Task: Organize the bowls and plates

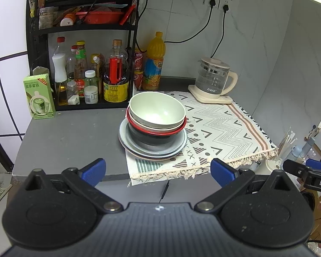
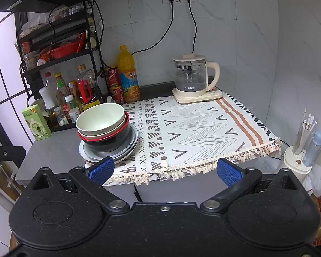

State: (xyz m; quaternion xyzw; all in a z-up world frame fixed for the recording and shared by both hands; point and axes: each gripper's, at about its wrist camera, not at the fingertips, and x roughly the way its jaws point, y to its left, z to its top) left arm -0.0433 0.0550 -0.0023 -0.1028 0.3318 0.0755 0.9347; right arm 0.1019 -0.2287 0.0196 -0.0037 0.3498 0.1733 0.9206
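matt green bowl [image 1: 157, 109], woven fringed cloth [image 1: 220, 128], glass kettle [image 1: 214, 78], smooth grey countertop [image 1: 70, 141]

My left camera looks forward and a little down from in front of the surface [image 1: 70, 132], facing the back wall, with the stack of bowls and plates [image 1: 154, 126] near the middle. My right camera looks the same way from further right. Both views share the stack, the patterned cloth [image 2: 194, 128], the kettle [image 2: 192, 79] and the black rack [image 1: 83, 30].
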